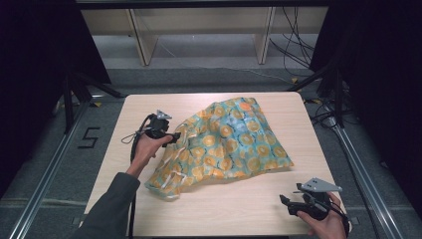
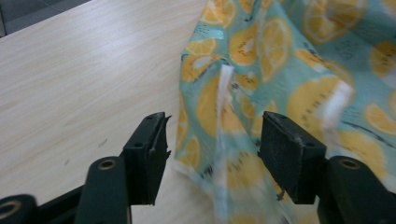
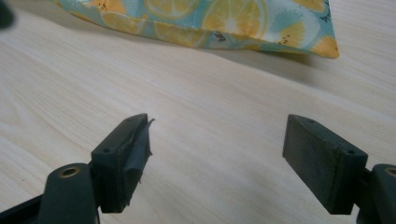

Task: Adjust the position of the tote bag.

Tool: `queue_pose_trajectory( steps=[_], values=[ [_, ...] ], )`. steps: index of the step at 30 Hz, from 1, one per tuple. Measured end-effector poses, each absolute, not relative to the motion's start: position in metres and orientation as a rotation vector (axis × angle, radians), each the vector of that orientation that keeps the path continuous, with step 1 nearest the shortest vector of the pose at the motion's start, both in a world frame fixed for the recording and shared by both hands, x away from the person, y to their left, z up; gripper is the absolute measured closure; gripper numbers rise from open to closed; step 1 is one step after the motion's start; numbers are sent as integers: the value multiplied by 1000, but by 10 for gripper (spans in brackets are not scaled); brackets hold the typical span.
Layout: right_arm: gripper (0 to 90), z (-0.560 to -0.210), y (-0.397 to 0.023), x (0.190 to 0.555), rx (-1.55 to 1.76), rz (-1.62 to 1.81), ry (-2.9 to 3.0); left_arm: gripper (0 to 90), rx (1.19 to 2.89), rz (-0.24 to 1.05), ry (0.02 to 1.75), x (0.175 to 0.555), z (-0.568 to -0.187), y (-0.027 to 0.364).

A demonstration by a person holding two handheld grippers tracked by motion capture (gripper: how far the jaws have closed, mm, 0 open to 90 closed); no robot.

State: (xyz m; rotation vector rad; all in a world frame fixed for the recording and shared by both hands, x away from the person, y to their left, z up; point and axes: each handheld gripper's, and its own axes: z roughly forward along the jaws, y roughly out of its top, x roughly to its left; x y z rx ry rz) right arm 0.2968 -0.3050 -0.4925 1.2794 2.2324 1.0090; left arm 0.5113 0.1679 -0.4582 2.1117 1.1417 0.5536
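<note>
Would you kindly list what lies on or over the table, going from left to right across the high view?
Left gripper → lemon-print fabric bag → right gripper

Orange-print cloth [image 1: 226, 142] on wooden table [image 1: 239, 209]; left gripper [image 1: 175, 138] at its edge, perhaps touching.

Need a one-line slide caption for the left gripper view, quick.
Left hand-held gripper open, its jaws straddling the white-trimmed edge of the lemon-print cloth on the wooden table.
</note>
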Motion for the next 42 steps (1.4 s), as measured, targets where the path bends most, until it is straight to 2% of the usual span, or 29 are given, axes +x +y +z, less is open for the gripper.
queue_pose_trajectory(
  steps=[6, 10, 14, 19, 27, 32, 38, 42],
  values=[
    [242, -493, -304, 297, 1278, 1017, 2229, 525, 2154, 564, 1083, 531, -463, 152],
    [242, -493, -305, 298, 1255, 1000, 2237, 744, 2181, 568, 1075, 541, -467, 146],
    [246, -494, -303, 297, 1293, 1026, 2244, 871, 2212, 576, 1043, 538, -470, 150],
    [313, -493, -300, 298, 1266, 1032, 2250, 892, 2199, 554, 1027, 528, -472, 163],
    [628, -490, -300, 304, 1254, 1041, 2270, 892, 2202, 548, 1000, 514, -475, 184],
    [772, -489, -296, 317, 1189, 1014, 2287, 892, 2189, 538, 1017, 508, -476, 200],
    [862, -490, -287, 343, 1158, 991, 2298, 892, 2175, 513, 1016, 490, -479, 218],
    [888, -493, -282, 361, 1166, 922, 2330, 892, 2189, 490, 999, 478, -484, 221]
  ],
)
